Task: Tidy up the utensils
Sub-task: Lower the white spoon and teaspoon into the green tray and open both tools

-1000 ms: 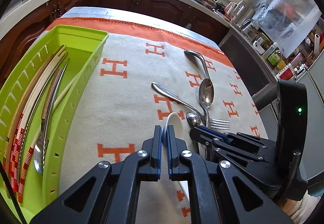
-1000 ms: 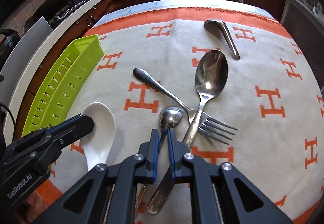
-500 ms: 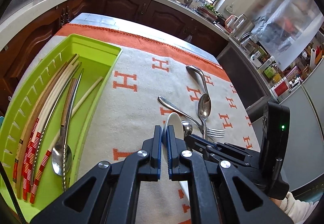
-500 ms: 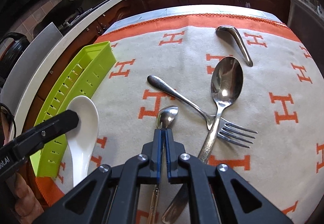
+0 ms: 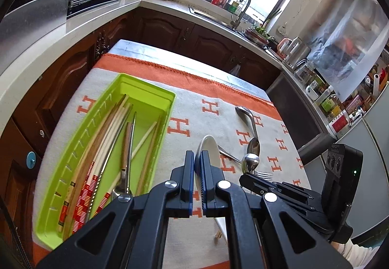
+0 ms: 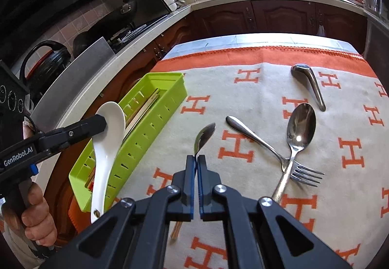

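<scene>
My left gripper (image 5: 198,160) is shut on a white ceramic spoon (image 5: 209,149) and holds it in the air just right of the green tray (image 5: 143,89). The spoon (image 6: 107,145) and the tray (image 6: 155,123) also show in the right wrist view. My right gripper (image 6: 195,162) is shut on a small metal spoon (image 6: 204,136) with a wooden handle, lifted off the cloth. A large spoon (image 6: 300,130), a fork (image 6: 262,145) and a bent metal handle (image 6: 310,85) lie on the cloth.
The tray holds several chopsticks (image 5: 107,142) and a spoon (image 5: 124,171). The table is covered by a white and orange H-pattern cloth (image 6: 243,103). Brown cabinets and a counter (image 5: 170,8) ring the table. The tray sits near the table's left edge.
Both grippers rose from the cloth, each with its spoon. The left one carried the white spoon left toward the tray. The small metal spoon left the pile and now hangs tilted.
</scene>
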The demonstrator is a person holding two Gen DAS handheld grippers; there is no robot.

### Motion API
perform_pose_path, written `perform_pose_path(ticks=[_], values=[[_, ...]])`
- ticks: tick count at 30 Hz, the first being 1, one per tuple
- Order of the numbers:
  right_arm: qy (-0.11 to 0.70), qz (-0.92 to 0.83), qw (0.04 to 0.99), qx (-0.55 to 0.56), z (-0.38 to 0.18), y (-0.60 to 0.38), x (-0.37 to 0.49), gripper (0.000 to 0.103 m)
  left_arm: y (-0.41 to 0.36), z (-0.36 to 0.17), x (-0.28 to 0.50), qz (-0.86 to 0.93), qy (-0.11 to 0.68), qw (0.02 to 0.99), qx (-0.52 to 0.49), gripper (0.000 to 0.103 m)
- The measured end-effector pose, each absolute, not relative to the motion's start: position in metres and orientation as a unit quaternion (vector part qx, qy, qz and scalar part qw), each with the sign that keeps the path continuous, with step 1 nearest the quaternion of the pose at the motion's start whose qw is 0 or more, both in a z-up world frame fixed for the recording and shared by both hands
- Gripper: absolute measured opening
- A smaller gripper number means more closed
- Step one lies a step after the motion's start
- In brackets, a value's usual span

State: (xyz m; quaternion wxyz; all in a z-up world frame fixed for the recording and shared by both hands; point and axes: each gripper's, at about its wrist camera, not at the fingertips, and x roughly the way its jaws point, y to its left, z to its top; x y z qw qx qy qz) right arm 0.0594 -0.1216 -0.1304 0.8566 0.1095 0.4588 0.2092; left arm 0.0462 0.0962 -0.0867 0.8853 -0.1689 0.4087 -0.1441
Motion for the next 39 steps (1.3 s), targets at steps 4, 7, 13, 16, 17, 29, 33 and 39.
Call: perform_pose_path(ticks=[4,7,13,16,17,29,33,39], values=[[0.459,0.219,0.854,0.109,-0.127,-0.117,0.059,0.001,0.109,-0.082,0.044,-0.131,0.407,0.889,-0.165,0.002],[0.456,0.235,0.851,0.113,-0.117,-0.112,0.060,0.002,0.120,-0.075,0.043,-0.120,0.400,0.895,-0.155,0.002],[0.444,0.289,0.838,0.129,-0.086,-0.087,0.069,0.002,0.145,-0.060,0.043,-0.086,0.385,0.909,-0.134,0.002],[0.439,0.315,0.832,0.128,-0.074,-0.066,0.074,0.002,0.154,-0.058,0.043,-0.065,0.381,0.915,-0.118,0.002],[0.438,0.320,0.831,0.126,-0.071,-0.059,0.076,0.002,0.157,-0.059,0.043,-0.062,0.382,0.915,-0.113,0.002],[0.485,0.323,0.804,0.123,-0.103,0.000,0.106,0.002,0.163,-0.100,0.048,-0.035,0.425,0.904,-0.033,0.003],[0.505,0.317,0.796,0.106,-0.121,0.008,0.107,0.002,0.164,-0.117,0.051,-0.040,0.441,0.896,-0.033,0.004],[0.529,0.299,0.789,0.090,-0.134,0.012,0.109,0.004,0.167,-0.131,0.057,-0.040,0.456,0.887,-0.062,0.010]])
